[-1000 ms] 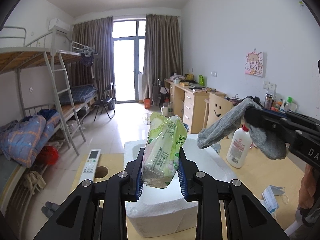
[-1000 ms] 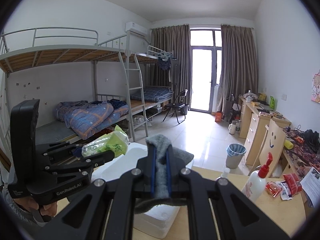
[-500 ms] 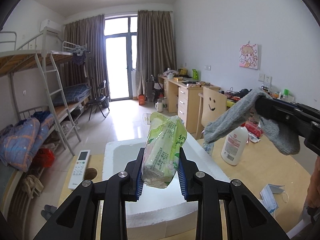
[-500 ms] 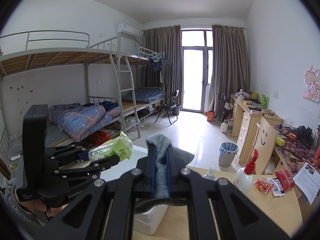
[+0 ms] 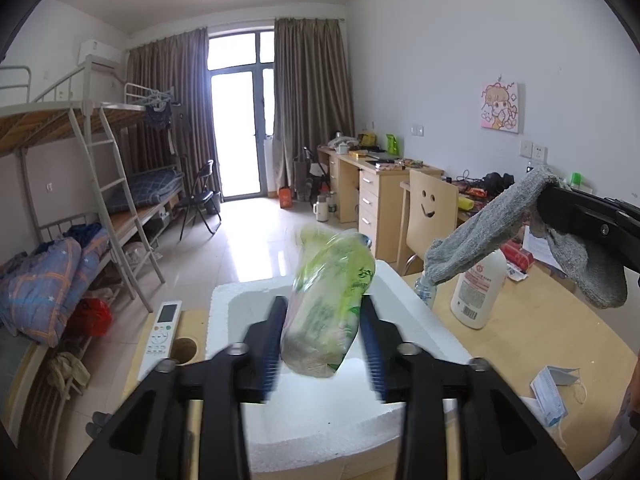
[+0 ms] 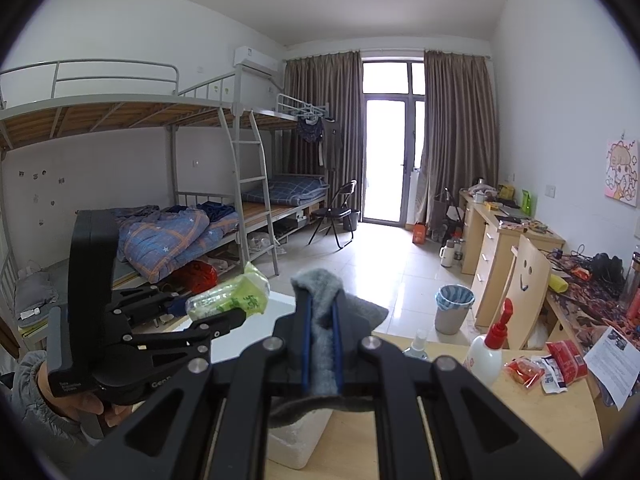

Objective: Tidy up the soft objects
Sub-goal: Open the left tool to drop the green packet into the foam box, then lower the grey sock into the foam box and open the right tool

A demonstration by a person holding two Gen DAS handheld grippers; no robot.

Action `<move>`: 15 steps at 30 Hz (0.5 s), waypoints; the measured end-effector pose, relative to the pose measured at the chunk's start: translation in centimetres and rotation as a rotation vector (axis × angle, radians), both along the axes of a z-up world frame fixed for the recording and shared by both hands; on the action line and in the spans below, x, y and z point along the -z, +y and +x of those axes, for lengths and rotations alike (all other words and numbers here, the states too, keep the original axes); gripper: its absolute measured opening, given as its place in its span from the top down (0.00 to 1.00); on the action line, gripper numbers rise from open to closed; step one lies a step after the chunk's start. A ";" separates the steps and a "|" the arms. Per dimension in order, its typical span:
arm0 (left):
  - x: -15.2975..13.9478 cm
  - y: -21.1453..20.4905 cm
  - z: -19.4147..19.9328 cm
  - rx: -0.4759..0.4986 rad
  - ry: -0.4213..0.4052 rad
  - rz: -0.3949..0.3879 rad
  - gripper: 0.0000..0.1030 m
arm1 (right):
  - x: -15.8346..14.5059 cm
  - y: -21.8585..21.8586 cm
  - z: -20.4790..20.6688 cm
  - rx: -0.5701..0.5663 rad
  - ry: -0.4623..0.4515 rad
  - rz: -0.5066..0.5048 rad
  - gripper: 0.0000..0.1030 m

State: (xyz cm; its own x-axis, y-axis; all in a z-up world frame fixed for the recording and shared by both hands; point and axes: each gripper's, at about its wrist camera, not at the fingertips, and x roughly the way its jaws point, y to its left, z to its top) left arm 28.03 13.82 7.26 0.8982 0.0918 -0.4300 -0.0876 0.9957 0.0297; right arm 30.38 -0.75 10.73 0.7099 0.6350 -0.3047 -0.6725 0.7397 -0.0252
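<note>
My left gripper (image 5: 322,340) has its jaws spread apart, with a gap on each side of the green tissue pack (image 5: 326,304), which is blurred and sits loose between them, above the white foam box (image 5: 384,432). In the right wrist view the left gripper (image 6: 224,314) and the tissue pack (image 6: 230,296) hang over the foam box (image 6: 294,444). My right gripper (image 6: 320,344) is shut on a grey sock (image 6: 322,332), held in the air. The sock (image 5: 480,236) drapes from the right gripper's fingers (image 5: 588,216) at the right.
A white lotion bottle (image 5: 478,284) stands on the wooden table (image 5: 532,332) right of the box, with a face mask (image 5: 554,392) nearer. A remote control (image 5: 160,334) lies left of the box. Snack packets (image 6: 544,366) and papers lie at the right.
My left gripper's jaws have opened and the tissue pack has come free between them, blurred with motion. The right gripper still holds the sock.
</note>
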 end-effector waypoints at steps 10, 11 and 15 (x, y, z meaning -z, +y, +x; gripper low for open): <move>-0.4 1.0 -1.5 -0.018 -0.050 -0.038 0.06 | 0.1 0.4 0.2 -0.005 0.006 -0.004 0.88; -0.5 1.1 -1.6 -0.021 -0.054 -0.037 0.05 | 0.2 0.5 0.3 -0.007 0.007 -0.005 0.88; -0.9 1.5 -2.6 -0.041 -0.076 -0.035 0.03 | 0.2 1.0 0.5 -0.017 0.007 -0.008 0.88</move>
